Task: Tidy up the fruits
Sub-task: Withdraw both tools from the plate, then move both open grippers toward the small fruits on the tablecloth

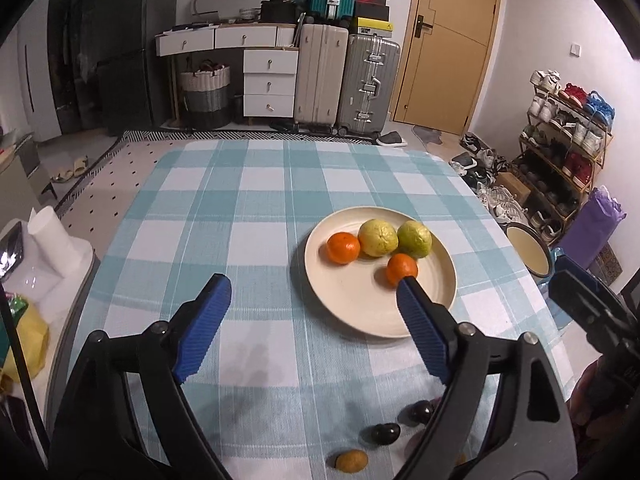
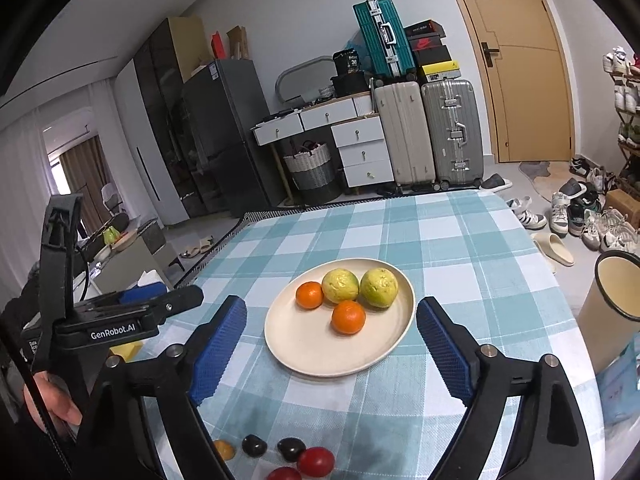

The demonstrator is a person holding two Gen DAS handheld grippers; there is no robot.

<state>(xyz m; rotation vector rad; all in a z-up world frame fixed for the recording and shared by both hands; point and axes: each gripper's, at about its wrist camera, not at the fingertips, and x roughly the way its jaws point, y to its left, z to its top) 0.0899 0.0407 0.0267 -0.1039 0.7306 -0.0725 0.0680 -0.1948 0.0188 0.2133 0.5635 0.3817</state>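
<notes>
Both the left gripper and the right gripper are hanging with jaws spread wide and nothing between them. The next pick probably wants one gripper dropping toward the table's near edge, straddling a single small fruit and closing gently. There the red tomatoes and dark plums are lying loose, while two oranges and two yellow-green citrus are sitting on the cream plate mid-table.

Woven checked tablecloth; smooth matt plate; dimpled citrus.
</notes>
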